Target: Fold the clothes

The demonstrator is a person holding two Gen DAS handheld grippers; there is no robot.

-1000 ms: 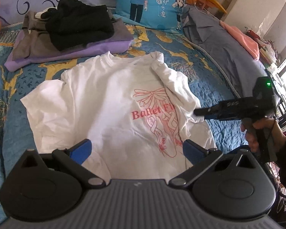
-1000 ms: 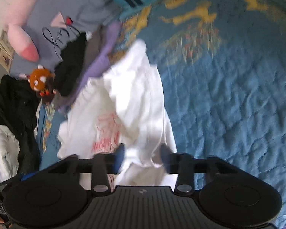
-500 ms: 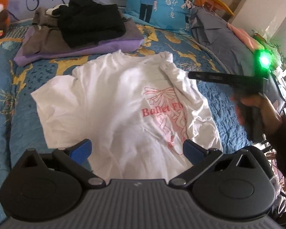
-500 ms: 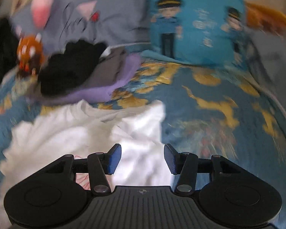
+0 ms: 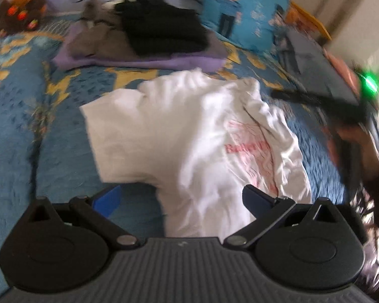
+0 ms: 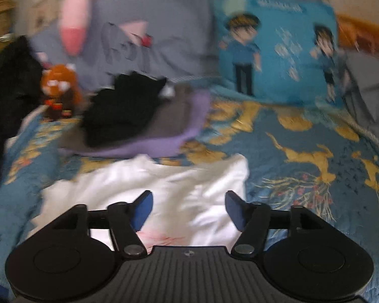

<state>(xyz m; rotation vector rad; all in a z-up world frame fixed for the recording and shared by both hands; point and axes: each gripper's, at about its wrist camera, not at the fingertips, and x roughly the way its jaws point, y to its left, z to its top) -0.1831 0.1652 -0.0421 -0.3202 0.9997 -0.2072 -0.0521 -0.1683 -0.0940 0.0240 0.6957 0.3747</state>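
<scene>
T-shirt: the white T-shirt (image 5: 189, 136) lies spread on the blue quilt (image 5: 25, 131), centre of the left wrist view, red print toward the right of the frame and blurred. Its collar end points to the top of the frame, its hem runs down under the camera.
Long axis: top to bottom in the left wrist view, tilted a little to the right.
Right-hand edge: that side lies turned in over the print as a rumpled ridge; the other sleeve lies flat at centre left.
Left gripper: the left gripper (image 5: 182, 198) hovers at the hem end, blue pads spread wide, nothing between them, cloth showing in the gap.
Right gripper: the right gripper (image 6: 188, 208) has its pads well apart and holds nothing; below it is the shirt's upper part (image 6: 164, 192). From the left wrist view it comes in at the right of the frame, a green light glowing on it.
Nearer hand: left for the hem, right for the collar and the turned-in side.
Stack: folded clothes (image 5: 144, 38), black on grey on purple, sit beyond the collar, upper centre.
Stage: shirt partly folded at most, by my read.
</scene>
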